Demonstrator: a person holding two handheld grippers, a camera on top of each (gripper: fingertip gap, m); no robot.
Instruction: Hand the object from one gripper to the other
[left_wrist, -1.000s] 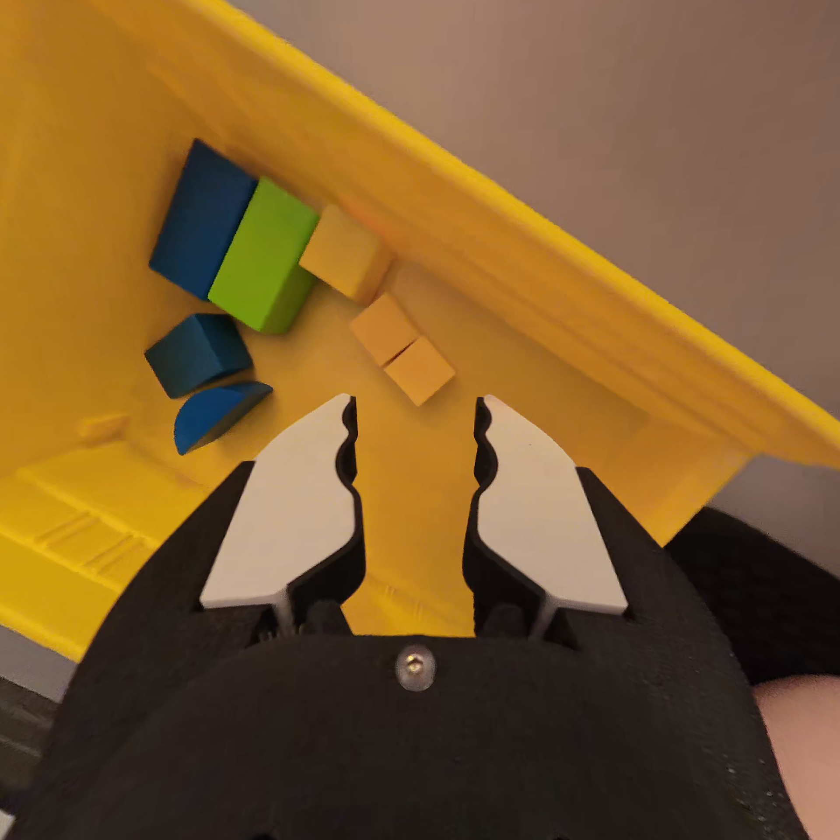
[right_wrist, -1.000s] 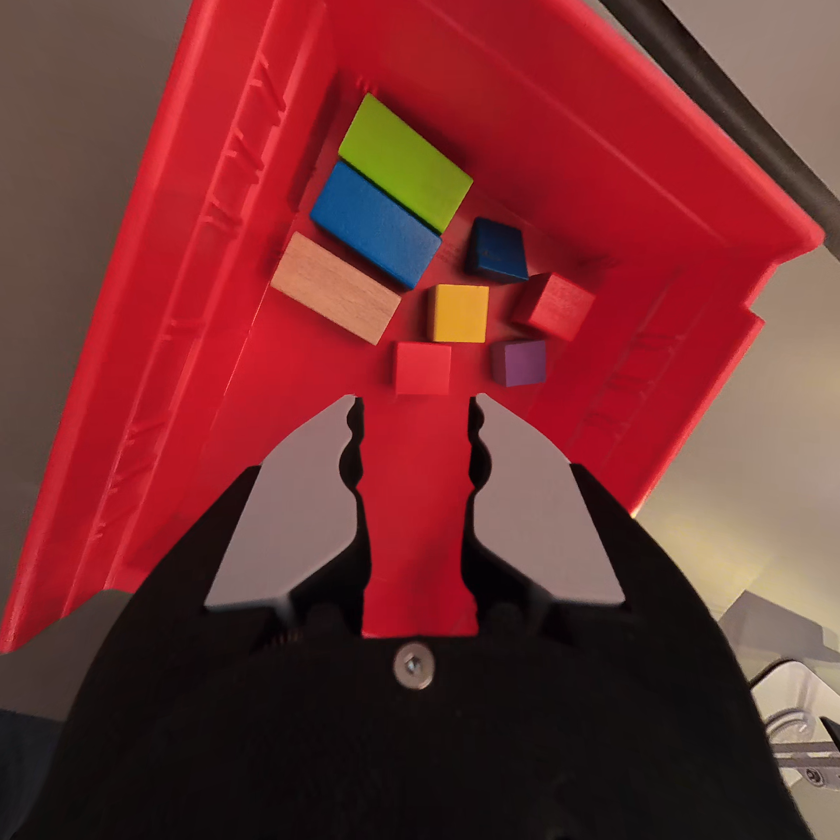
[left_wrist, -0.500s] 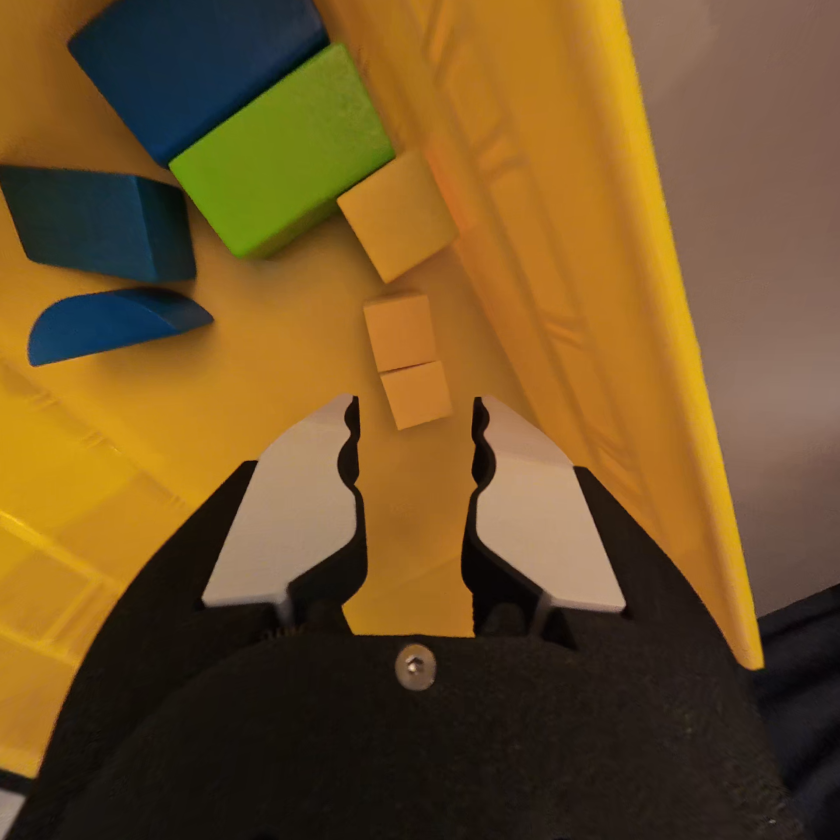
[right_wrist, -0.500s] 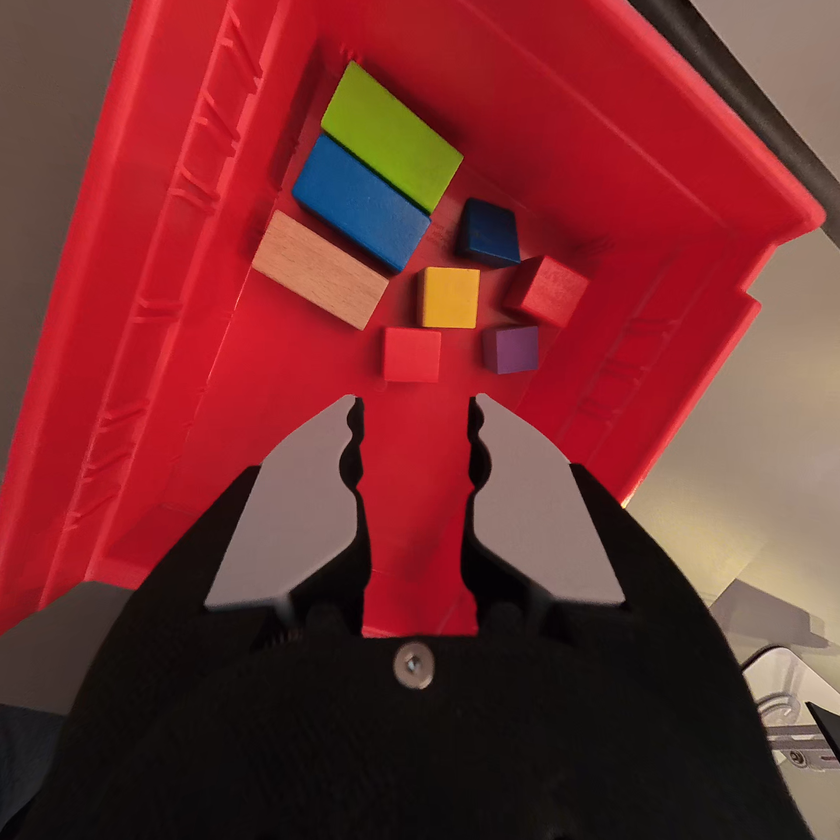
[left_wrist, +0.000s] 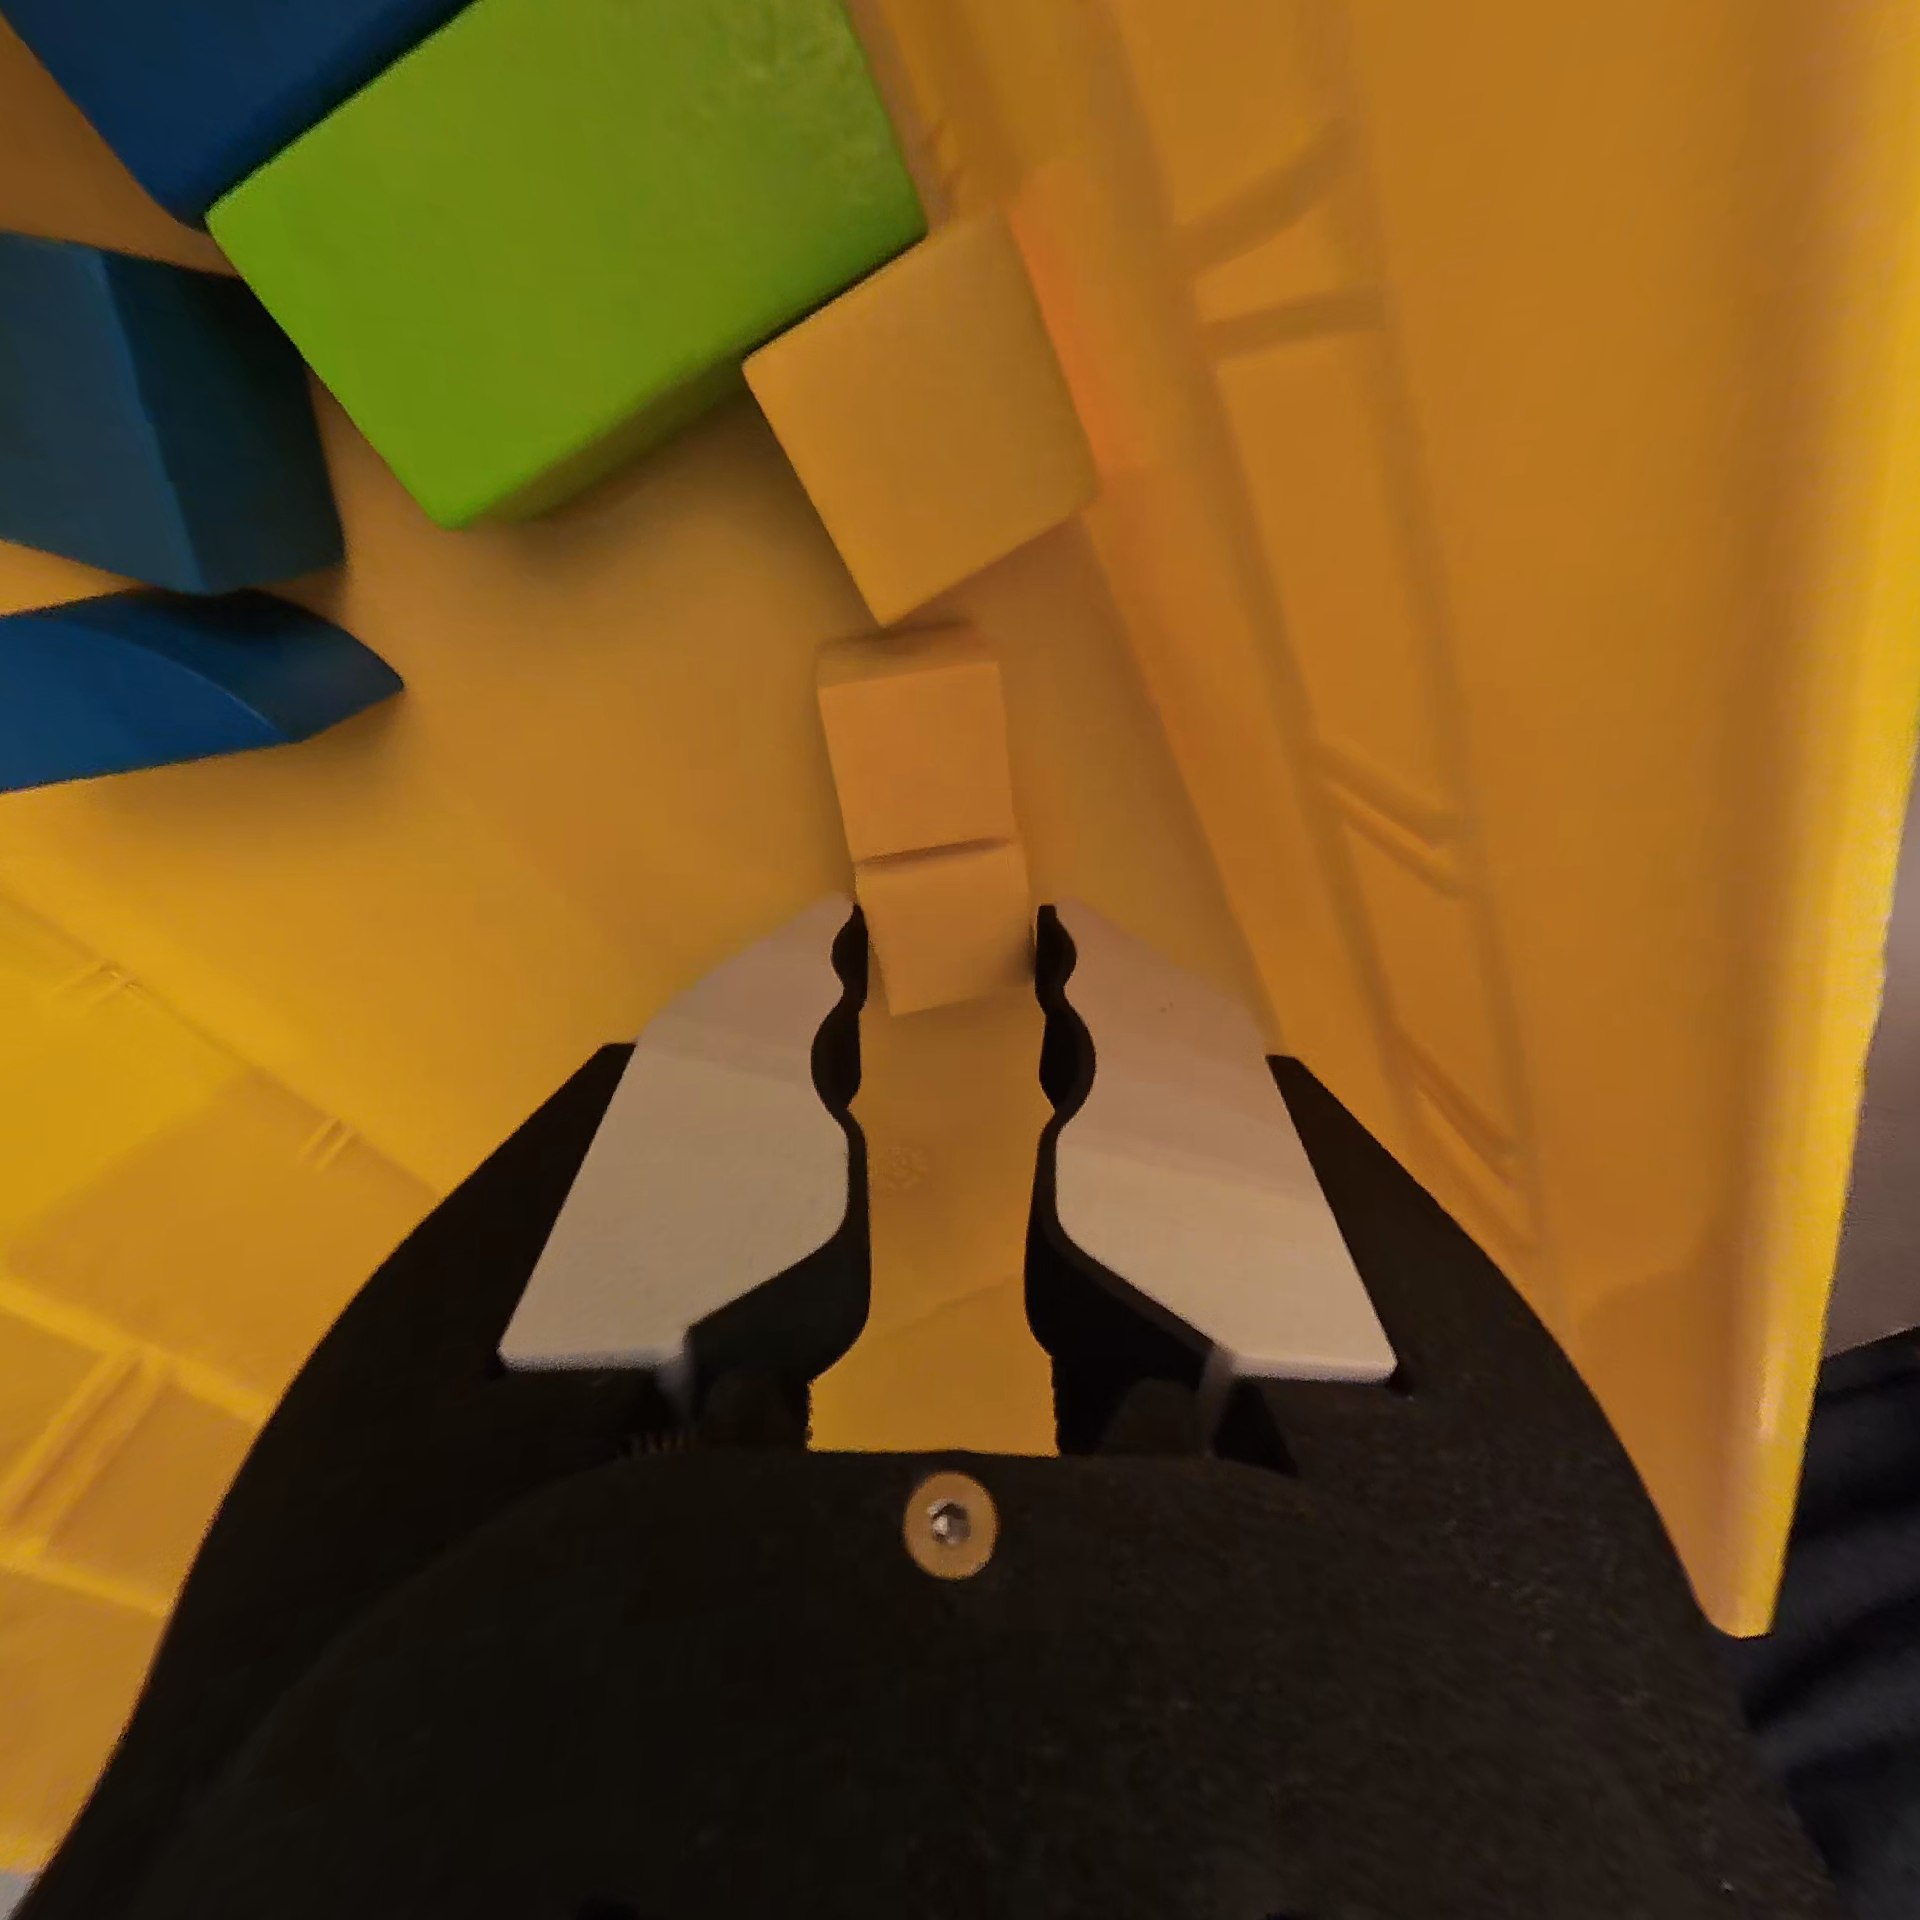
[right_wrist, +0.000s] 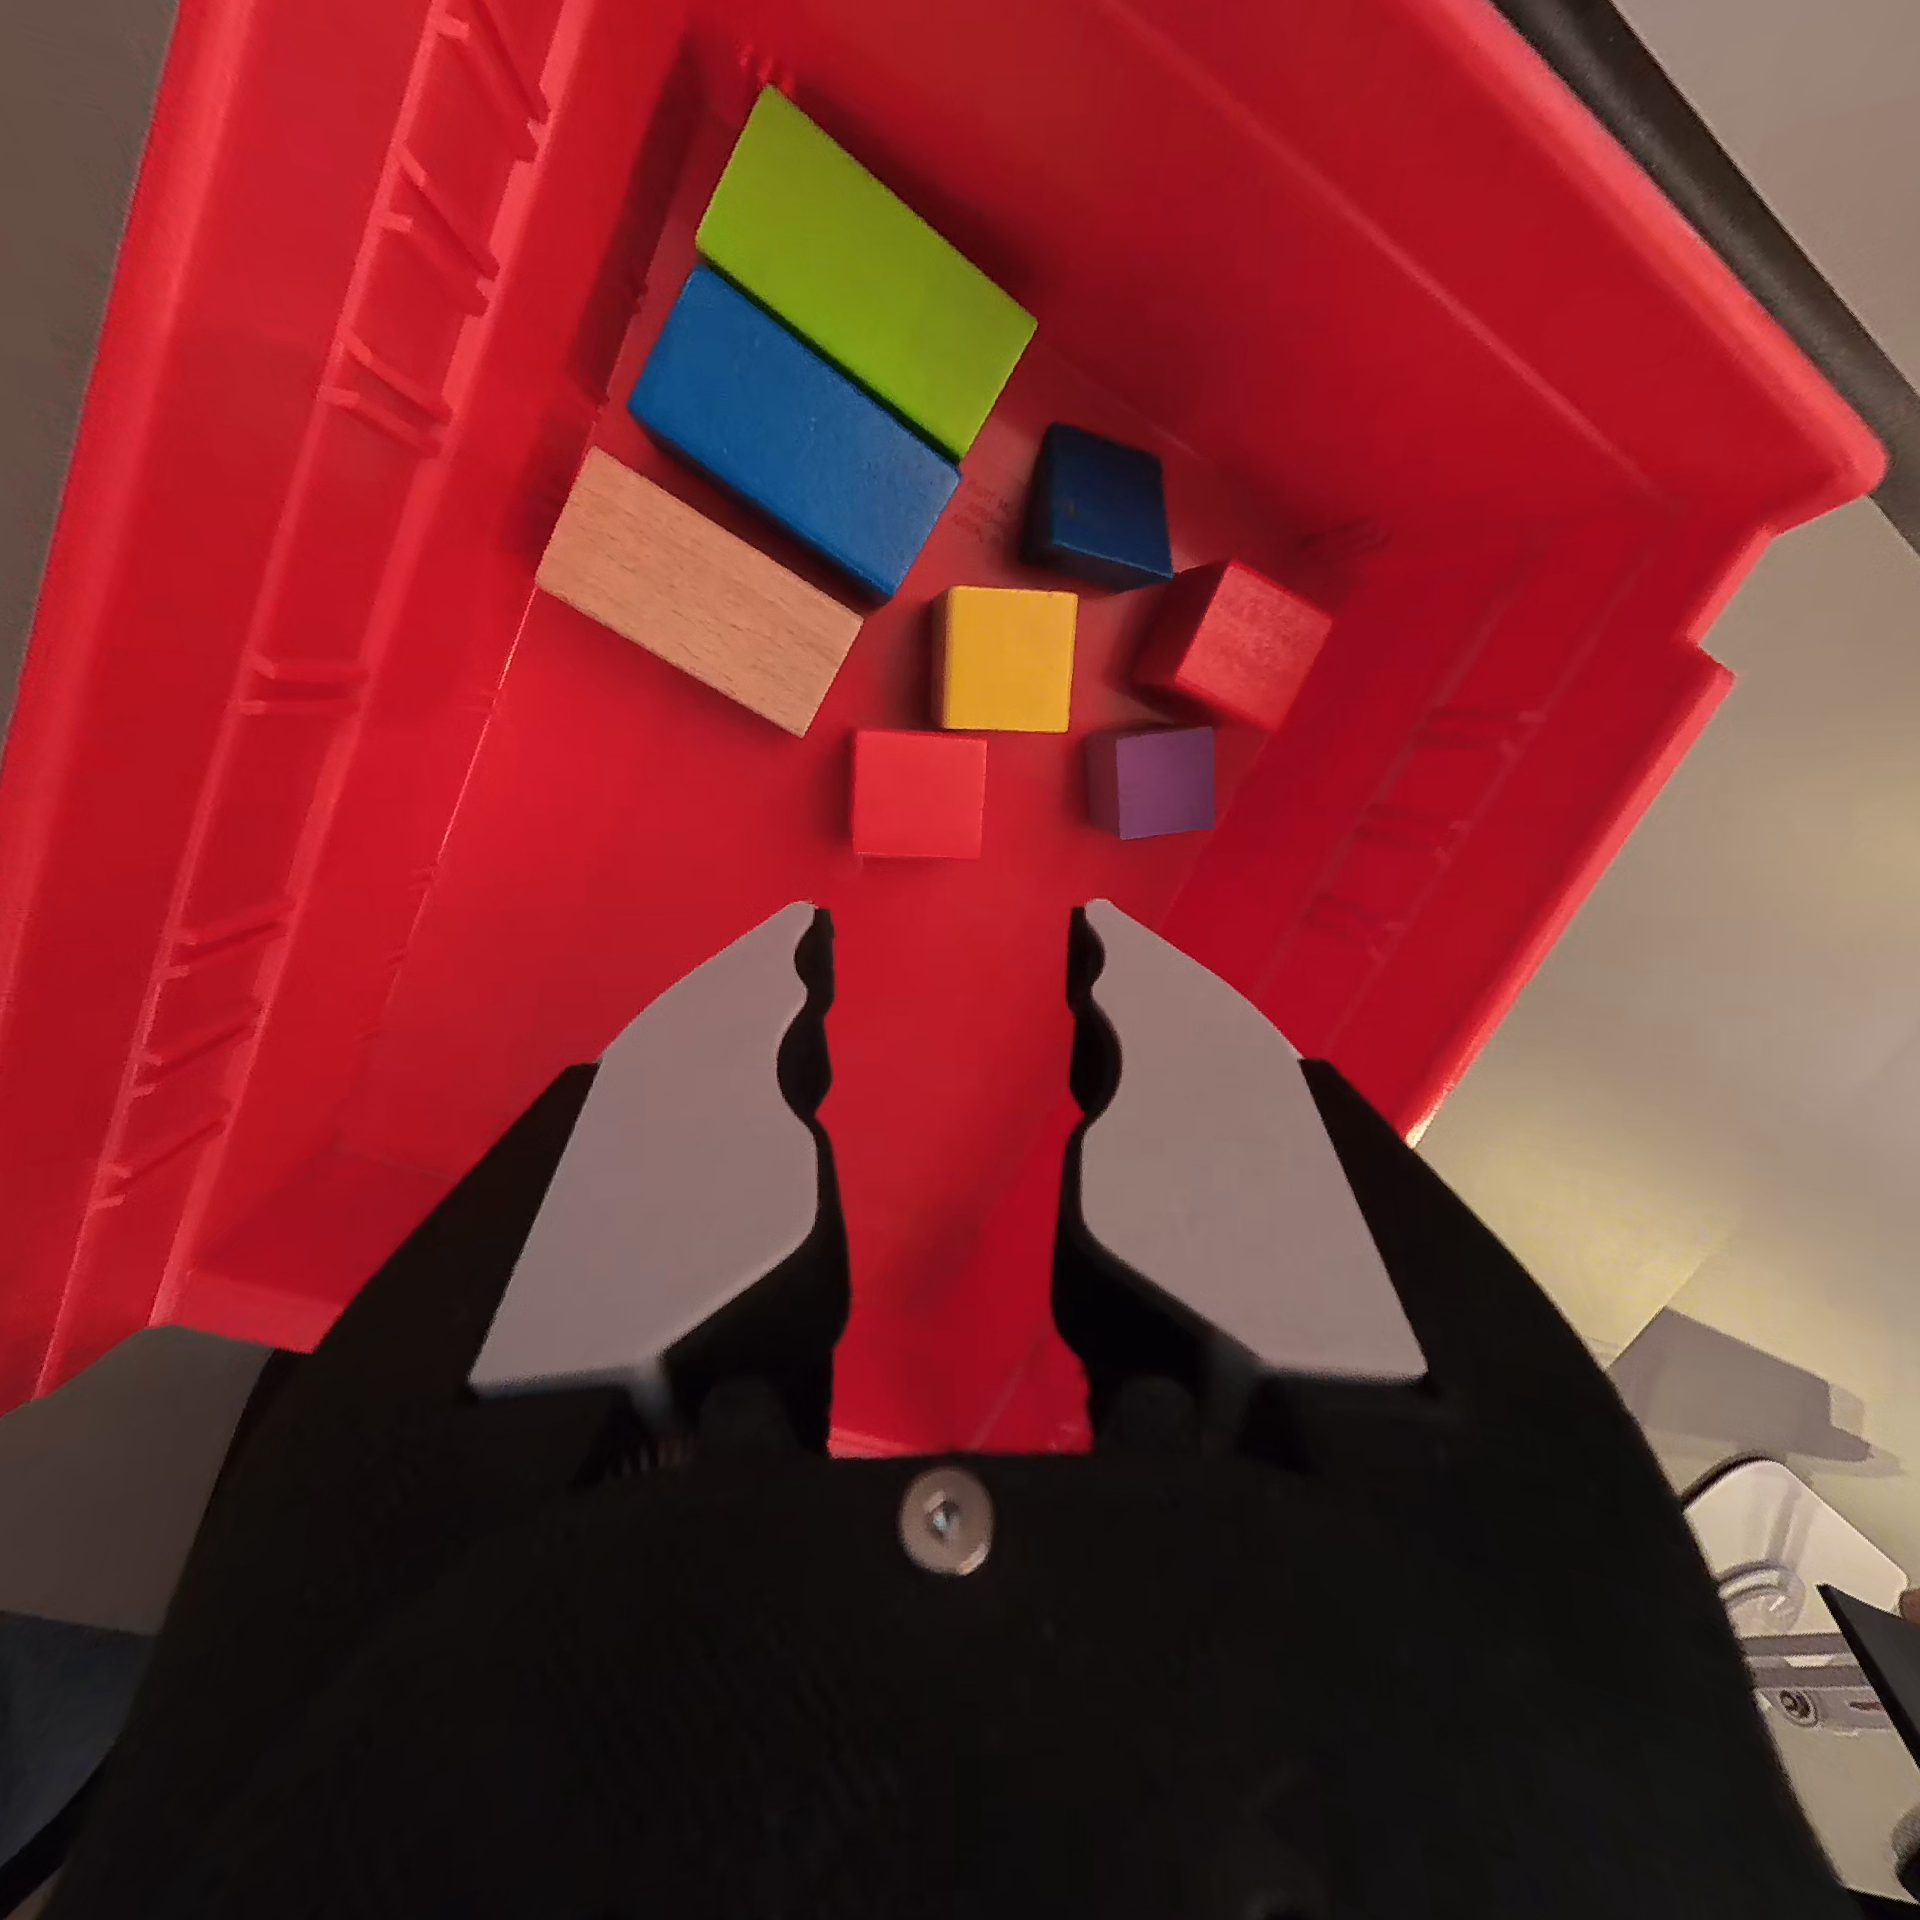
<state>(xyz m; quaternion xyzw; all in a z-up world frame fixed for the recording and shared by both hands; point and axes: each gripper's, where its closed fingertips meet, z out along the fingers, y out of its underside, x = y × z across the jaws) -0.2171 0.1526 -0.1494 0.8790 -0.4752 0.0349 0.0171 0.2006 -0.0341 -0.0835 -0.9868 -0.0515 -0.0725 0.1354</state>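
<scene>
In the left wrist view, my left gripper (left_wrist: 948, 920) is down inside a yellow bin (left_wrist: 1558, 623). Its jaws have closed onto the sides of a small yellow cube (left_wrist: 940, 914) on the bin floor, close to the right wall. A second small yellow cube (left_wrist: 914, 758) touches it just beyond. In the right wrist view, my right gripper (right_wrist: 948, 920) is open and empty, held above a red bin (right_wrist: 312, 623) of blocks. A small red cube (right_wrist: 920, 795) lies just past its tips.
The yellow bin also holds a larger yellow block (left_wrist: 920, 426), a green block (left_wrist: 561, 239) and blue pieces (left_wrist: 135, 416). The red bin holds a yellow cube (right_wrist: 1005, 658), a purple cube (right_wrist: 1151, 781), a wooden block (right_wrist: 696, 592), a blue block (right_wrist: 790, 436) and a green block (right_wrist: 862, 270).
My left gripper has moved down and forward into the yellow bin, and its jaws have narrowed around the nearest small yellow cube. My right gripper has drifted slightly and stays open.
</scene>
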